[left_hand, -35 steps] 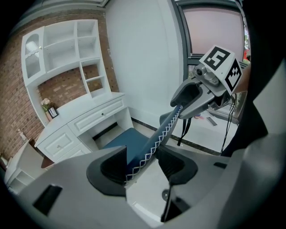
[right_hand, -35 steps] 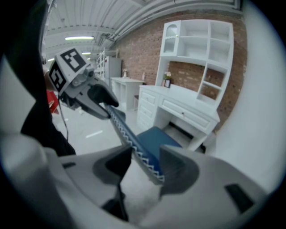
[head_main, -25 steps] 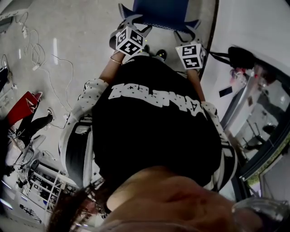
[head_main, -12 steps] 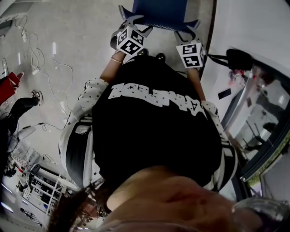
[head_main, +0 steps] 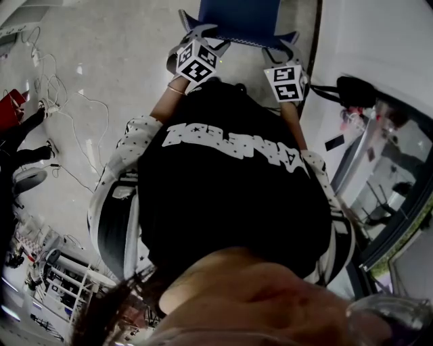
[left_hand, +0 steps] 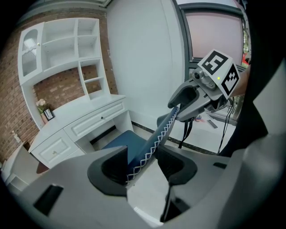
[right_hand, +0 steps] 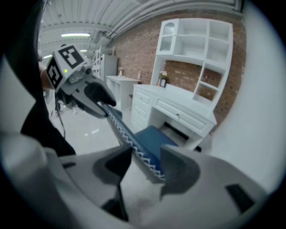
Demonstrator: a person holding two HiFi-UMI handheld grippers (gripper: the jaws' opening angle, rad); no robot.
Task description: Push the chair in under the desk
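Head view: the person looks down past their own chest. The left gripper (head_main: 201, 37) and right gripper (head_main: 283, 46) sit side by side on the top edge of the blue chair (head_main: 238, 15), which stands just ahead of both tools. Little more of the chair shows here, and the desk is not clearly in view.

Left gripper view: the jaws are pinched on the padded back of the chair (left_hand: 154, 136), whose white-stitched edge fills the gap between them. The right gripper (left_hand: 196, 96) holds the far end of the same edge, well along from this tool. Beyond and below the jaws lies the blue seat, and past it the white desk (left_hand: 85, 118), with its knee opening facing the seat. The seat looks close to that opening but not yet tucked fully in.

Right gripper view: these jaws also clamp the stitched back of the chair (right_hand: 134, 143), with the left gripper (right_hand: 96, 100) further along it. The seat and the desk (right_hand: 178, 112) lie ahead, with shelves (right_hand: 201, 67) above.

Likely handling: the chair looks light to moderate in weight. Its padding is soft and a little slippery under hard jaws, so the stiff top rim, held at both ends, seems the right hold. An even push from both tools should keep it from twisting on the smooth floor.
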